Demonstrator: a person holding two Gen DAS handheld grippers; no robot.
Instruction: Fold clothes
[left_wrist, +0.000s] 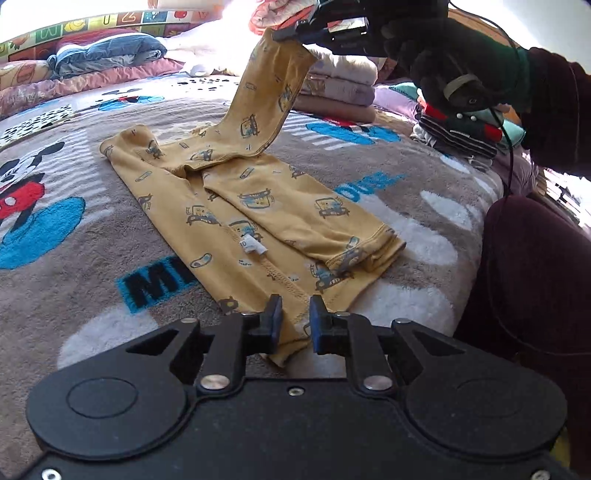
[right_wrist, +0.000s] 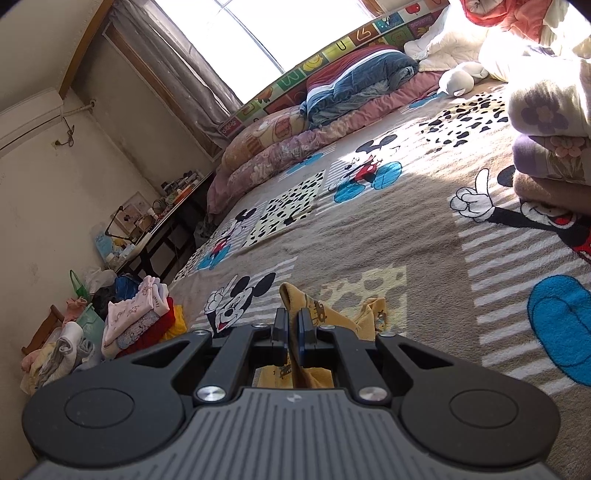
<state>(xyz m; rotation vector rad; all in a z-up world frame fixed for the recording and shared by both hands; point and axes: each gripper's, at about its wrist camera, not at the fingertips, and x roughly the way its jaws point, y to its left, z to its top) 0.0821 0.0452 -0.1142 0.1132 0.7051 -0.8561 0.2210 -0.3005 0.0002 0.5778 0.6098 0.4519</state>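
Yellow printed garment (left_wrist: 236, 206): lies on the cartoon-mouse blanket (left_wrist: 74, 266) covering the bed, one part lifted high at the far end. Right gripper (right_wrist: 291, 328): fingers pressed together on the raised yellow cloth, holding it above the blanket. Left gripper (left_wrist: 295, 321): fingers slightly spread on either side of the garment's near edge, contact uncertain; folded stack (left_wrist: 340, 88) far right.

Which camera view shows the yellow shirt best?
The left wrist view: the whole yellow shirt lies on the blanket, one sleeve lifted. The right wrist view shows only a pinched bit.
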